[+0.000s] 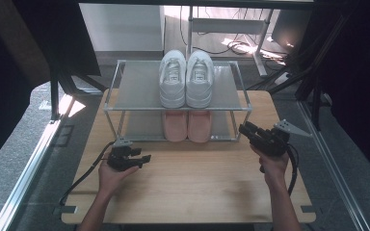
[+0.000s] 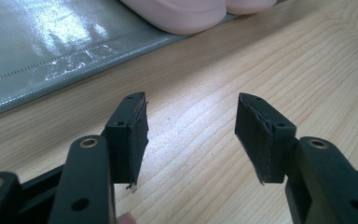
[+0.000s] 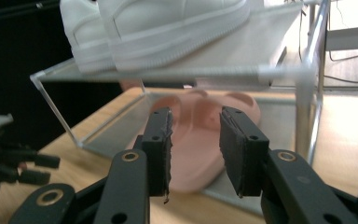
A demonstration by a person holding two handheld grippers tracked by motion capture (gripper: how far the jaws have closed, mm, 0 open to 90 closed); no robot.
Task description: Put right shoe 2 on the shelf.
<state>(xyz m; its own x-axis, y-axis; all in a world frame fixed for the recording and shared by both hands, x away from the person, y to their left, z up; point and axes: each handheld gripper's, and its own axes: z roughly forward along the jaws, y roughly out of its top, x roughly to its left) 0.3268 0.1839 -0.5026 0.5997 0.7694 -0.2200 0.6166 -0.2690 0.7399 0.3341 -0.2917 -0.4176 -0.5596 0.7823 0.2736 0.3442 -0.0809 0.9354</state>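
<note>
A metal shoe rack stands at the back of the wooden table. A pair of white sneakers sits on its top shelf and a pair of pink slippers on the lower shelf. My left gripper rests low over the table, left of the rack's front, and is open with nothing between its jaws. My right gripper is held by the rack's right front post. It points at the pink slippers, which lie farther off, and its jaws are open and empty.
The rack's grey lower shelf lies just ahead of the left gripper. A thin metal post stands to the right of the right gripper. Cables lie on the floor behind the table, and dark frame legs stand at the back left.
</note>
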